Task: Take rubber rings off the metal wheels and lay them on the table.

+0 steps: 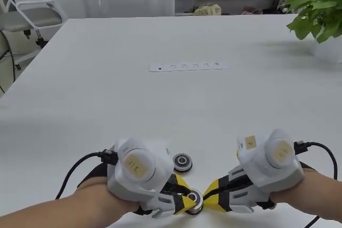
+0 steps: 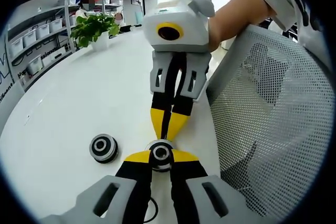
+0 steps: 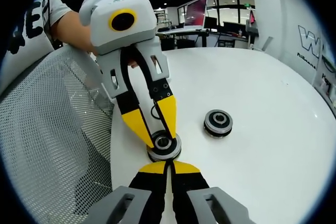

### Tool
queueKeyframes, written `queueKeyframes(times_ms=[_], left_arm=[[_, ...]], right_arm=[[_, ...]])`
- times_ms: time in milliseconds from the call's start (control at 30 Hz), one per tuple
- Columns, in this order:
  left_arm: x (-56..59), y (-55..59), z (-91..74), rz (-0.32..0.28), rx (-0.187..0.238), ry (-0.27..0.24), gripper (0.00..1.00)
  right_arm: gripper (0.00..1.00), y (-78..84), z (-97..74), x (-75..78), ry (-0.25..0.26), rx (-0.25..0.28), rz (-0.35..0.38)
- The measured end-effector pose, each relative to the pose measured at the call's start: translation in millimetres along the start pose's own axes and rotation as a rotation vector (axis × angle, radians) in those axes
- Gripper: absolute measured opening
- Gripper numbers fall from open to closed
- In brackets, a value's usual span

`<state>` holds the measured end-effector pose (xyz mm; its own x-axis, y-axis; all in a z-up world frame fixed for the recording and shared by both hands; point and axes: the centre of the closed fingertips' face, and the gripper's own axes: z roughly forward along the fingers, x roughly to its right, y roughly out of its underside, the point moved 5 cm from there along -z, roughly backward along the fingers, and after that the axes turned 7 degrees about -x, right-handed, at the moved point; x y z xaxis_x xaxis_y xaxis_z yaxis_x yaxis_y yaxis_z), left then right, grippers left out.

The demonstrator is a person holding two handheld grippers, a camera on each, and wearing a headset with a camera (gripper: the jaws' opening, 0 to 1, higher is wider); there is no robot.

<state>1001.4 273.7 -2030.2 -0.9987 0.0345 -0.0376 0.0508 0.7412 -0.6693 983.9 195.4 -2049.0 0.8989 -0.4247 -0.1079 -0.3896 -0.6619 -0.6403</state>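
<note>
white tabletop [image 1: 107,105] stretches away from the viewer, with a flat white power strip [image 1: 187,66] lying near its middle and a leafy green plant [image 1: 318,4] at the far right corner. white office chairs [image 1: 32,6] stand beyond the far edge.

at the near edge of the table, two hand-held grippers point toward each other, tip to tip, each held in a bare-armed hand. a small metal wheel [image 1: 193,198] lies flat on the table right between them.

the left gripper [image 2: 160,157] has its two yellow-tipped jaws set around the wheel, one tip against each side of it, clamping it in place. in the right gripper view this gripper reaches down from the top, and its jaws straddle the wheel.

the right gripper [image 3: 168,168] has its yellow tips pressed together, with no gap visible between them. the joined tips touch the wheel's rim on the side facing that gripper. whether they nip any part of the wheel between them cannot be told.

a second wheel [image 1: 182,162] lies flat on the table just beyond the grippers, near the clamped wheel but apart from it, touched by neither gripper.

a grey mesh chair back [image 2: 273,114] stands close beside the table edge, next to the grippers.
</note>
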Motion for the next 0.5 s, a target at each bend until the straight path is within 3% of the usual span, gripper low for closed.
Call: queueKeyframes(times_ms=[200,500], left_arm=[[0.2,-0.4,0.1,0.003,-0.002,-0.004,0.07],[0.2,-1.4,0.1,0.002,-0.003,-0.008,0.07]], right_arm=[[0.00,1.4,-0.7,2.8,-0.011,0.013,0.074],[0.00,3.1,-4.4,6.3,-0.055,0.057,0.252]])
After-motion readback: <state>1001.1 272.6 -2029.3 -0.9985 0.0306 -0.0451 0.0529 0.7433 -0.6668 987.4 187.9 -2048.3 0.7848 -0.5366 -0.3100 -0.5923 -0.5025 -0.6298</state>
